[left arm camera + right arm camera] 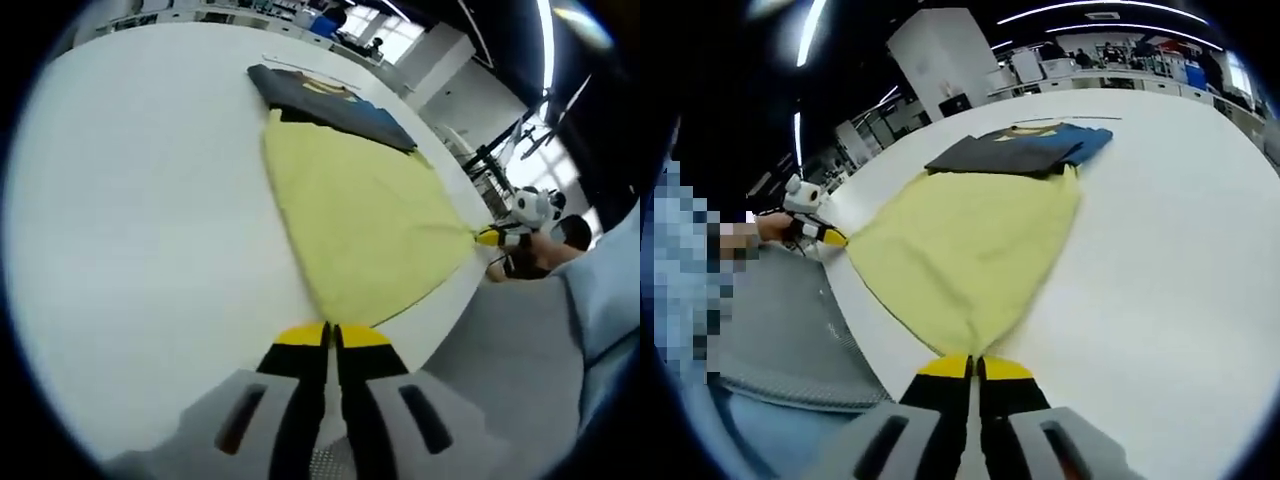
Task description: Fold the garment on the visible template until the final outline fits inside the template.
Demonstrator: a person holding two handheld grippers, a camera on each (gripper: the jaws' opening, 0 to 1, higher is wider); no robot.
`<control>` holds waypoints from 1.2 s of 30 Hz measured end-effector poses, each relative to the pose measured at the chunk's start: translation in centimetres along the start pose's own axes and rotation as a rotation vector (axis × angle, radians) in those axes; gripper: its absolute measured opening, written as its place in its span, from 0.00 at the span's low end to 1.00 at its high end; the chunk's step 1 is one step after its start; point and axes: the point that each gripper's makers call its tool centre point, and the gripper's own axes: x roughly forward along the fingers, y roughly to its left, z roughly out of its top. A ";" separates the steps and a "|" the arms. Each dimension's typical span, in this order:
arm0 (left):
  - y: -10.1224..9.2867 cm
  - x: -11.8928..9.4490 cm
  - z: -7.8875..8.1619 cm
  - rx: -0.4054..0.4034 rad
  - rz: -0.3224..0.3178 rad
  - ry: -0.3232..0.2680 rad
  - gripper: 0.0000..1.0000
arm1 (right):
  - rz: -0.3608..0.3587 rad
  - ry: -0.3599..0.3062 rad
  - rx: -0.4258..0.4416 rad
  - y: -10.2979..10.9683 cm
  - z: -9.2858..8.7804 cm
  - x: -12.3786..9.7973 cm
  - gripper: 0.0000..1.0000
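Garment: I see a yellow garment [365, 225] spread flat on a white table [140, 230], reaching to the table's near edge.
Left gripper: my left gripper [331, 335] has its yellow-tipped jaws pressed together on one near corner of the garment.
Right gripper: my right gripper [974, 367] has its jaws closed on the other near corner; in the left gripper view I see it [490, 238] at the table edge, held by a hand [535, 255].
Dark clothes: a dark folded pile [330, 105] with a blue part lies at the garment's far end, touching it.
Template: I cannot tell where it is.
Background: a room with bright windows and ceiling lights.
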 end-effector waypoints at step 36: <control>-6.0 -3.5 -3.8 -0.136 -0.080 0.119 0.00 | 0.007 -0.061 0.272 3.3 -3.5 -4.9 0.00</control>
